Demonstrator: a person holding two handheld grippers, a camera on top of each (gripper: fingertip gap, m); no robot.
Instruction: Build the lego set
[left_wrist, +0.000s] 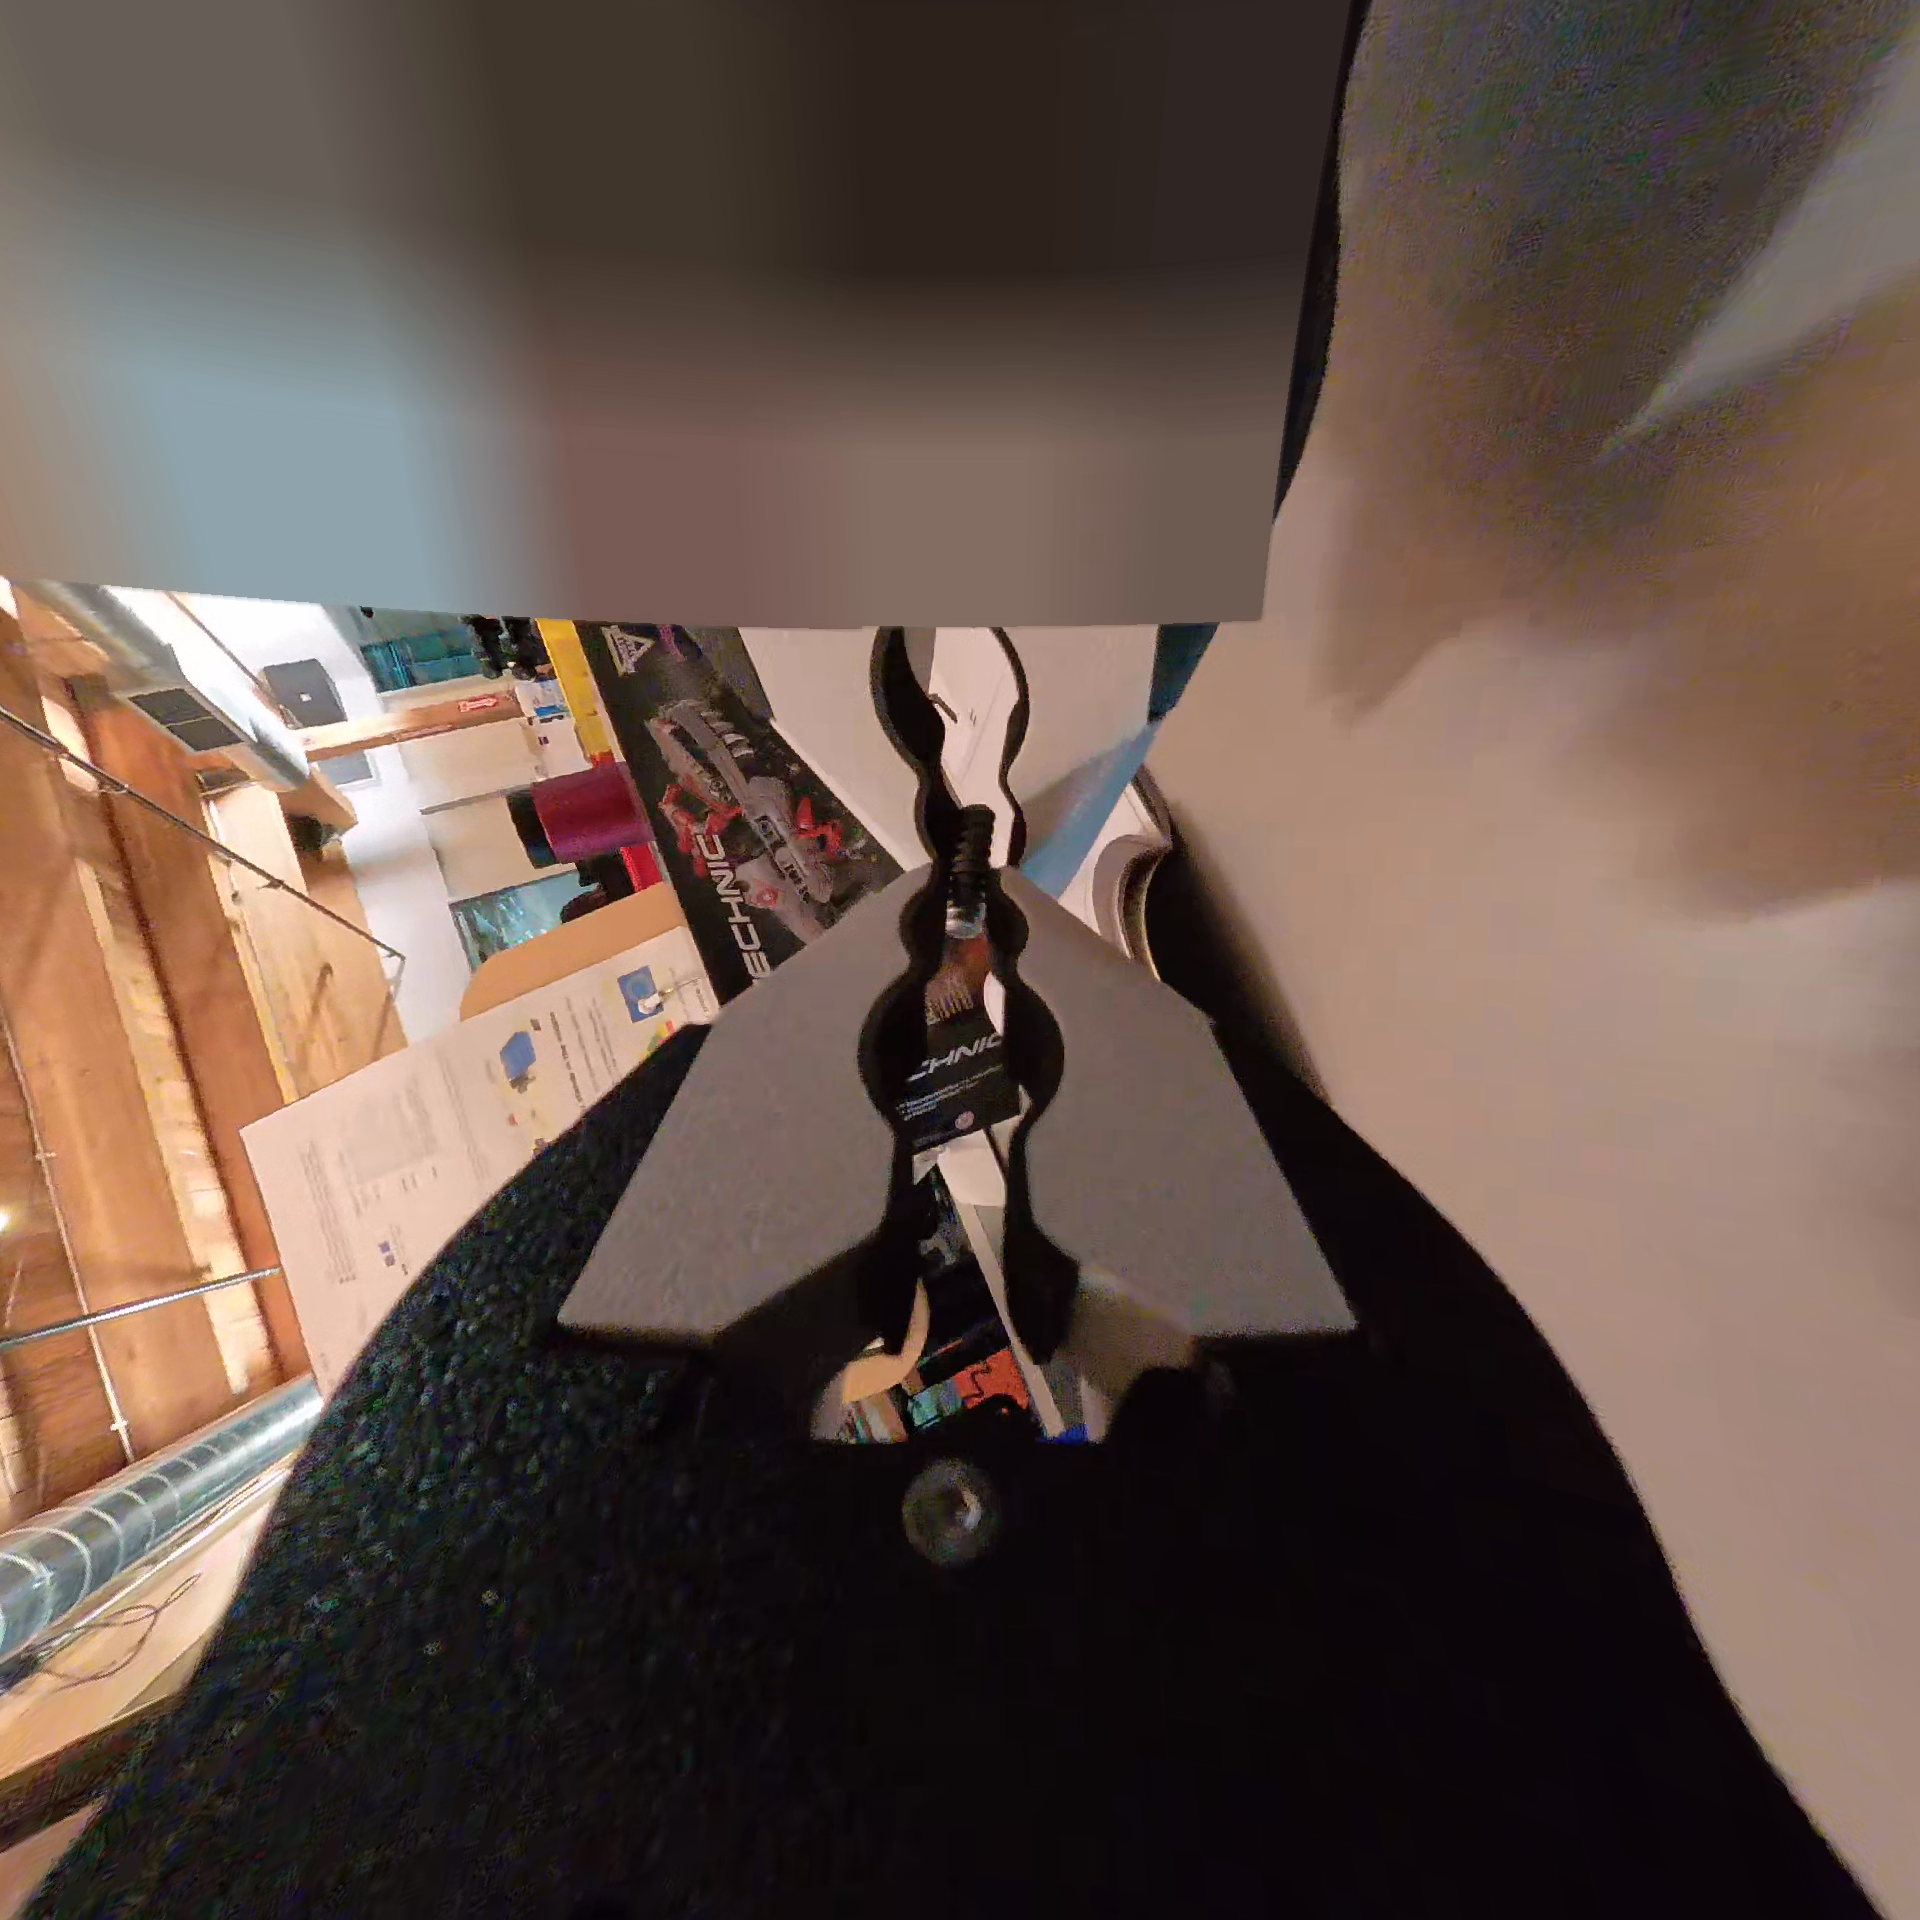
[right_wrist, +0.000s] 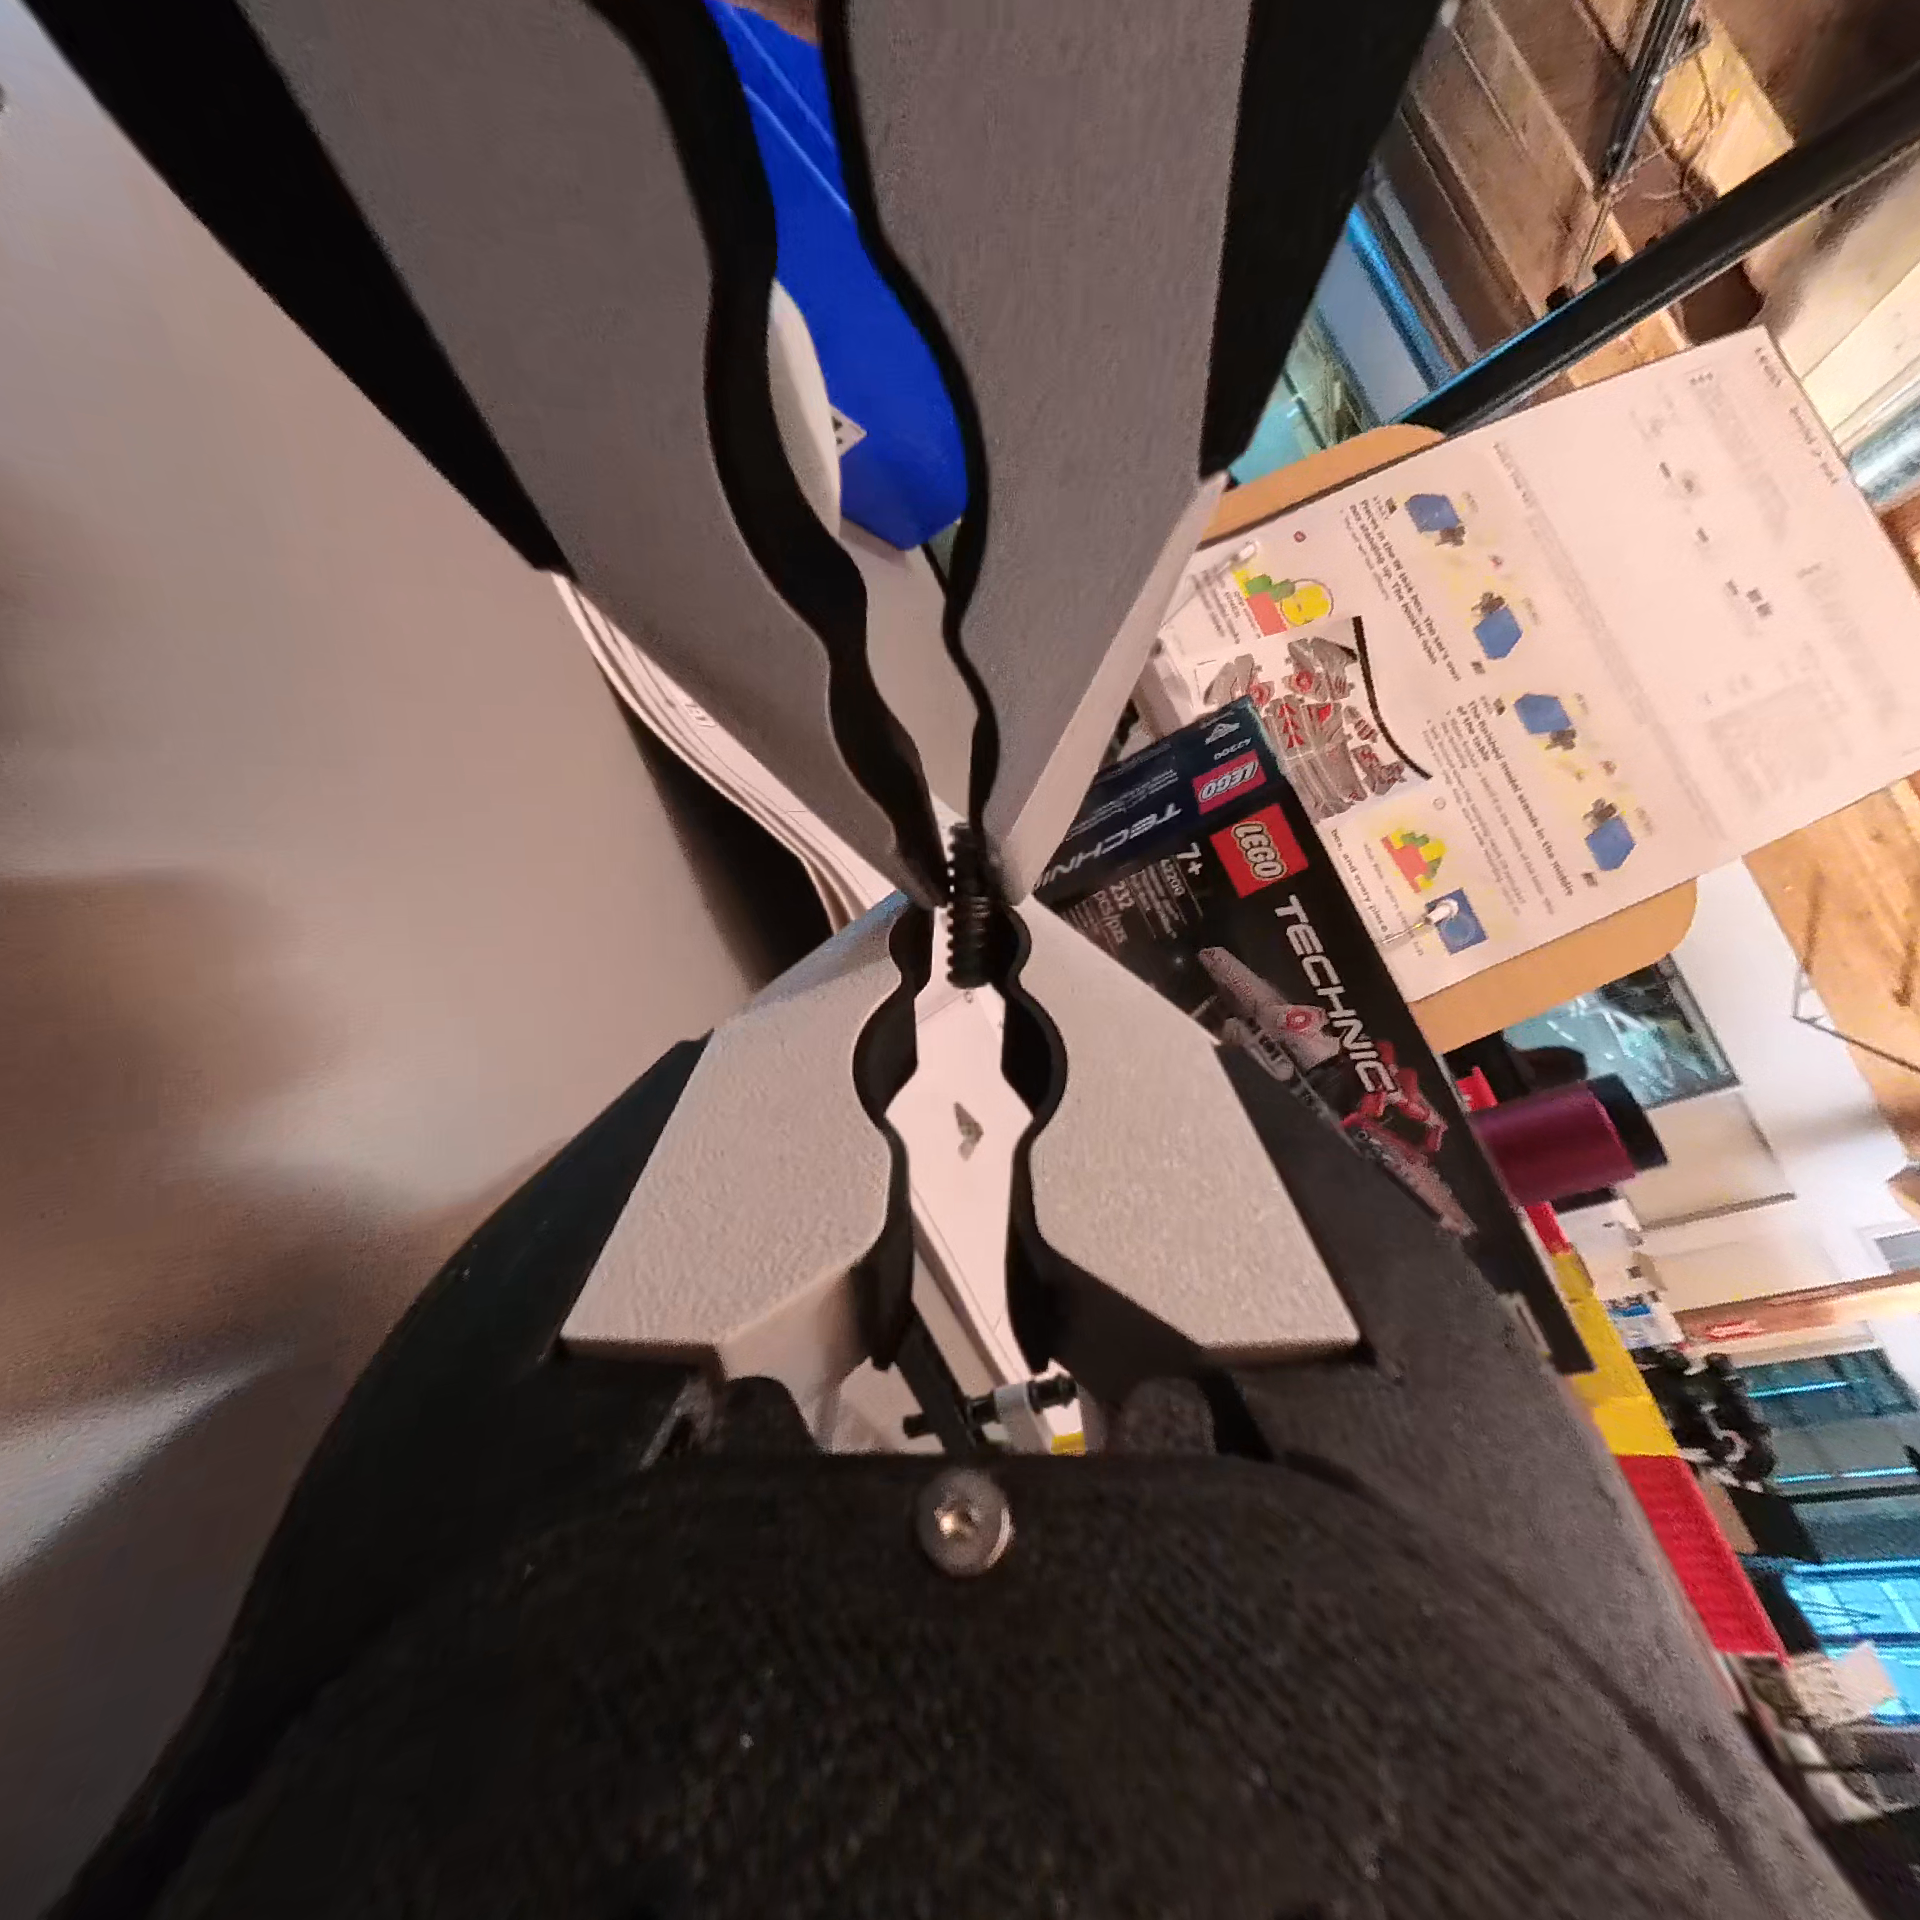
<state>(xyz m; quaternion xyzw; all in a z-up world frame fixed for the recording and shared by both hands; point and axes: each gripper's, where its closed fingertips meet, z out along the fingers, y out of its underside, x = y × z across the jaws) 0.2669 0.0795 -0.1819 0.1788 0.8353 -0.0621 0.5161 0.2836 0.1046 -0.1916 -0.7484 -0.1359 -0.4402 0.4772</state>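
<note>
A small black ribbed Lego piece (left_wrist: 971, 847) (right_wrist: 966, 904) is held in the air between both grippers, which meet tip to tip. My left gripper (left_wrist: 966, 899) is shut on one end of it. It comes in from the top of the right wrist view (right_wrist: 966, 826). My right gripper (right_wrist: 966, 940) is shut on the other end. Its black pads show beyond the piece in the left wrist view (left_wrist: 961, 727). The black Lego set box (left_wrist: 748, 831) (right_wrist: 1320, 987) stands behind.
A printed instruction sheet (left_wrist: 436, 1143) (right_wrist: 1558, 644) leans behind the box. A blue bin (right_wrist: 862, 343) and white pages (right_wrist: 727, 748) lie beyond the fingers. Small white parts with black pins (right_wrist: 1023, 1397) lie below. A person's pale clothing (left_wrist: 1558, 935) (right_wrist: 260, 727) is close by. Only a small space, under 4 cm, lies between the two pairs of fingers.
</note>
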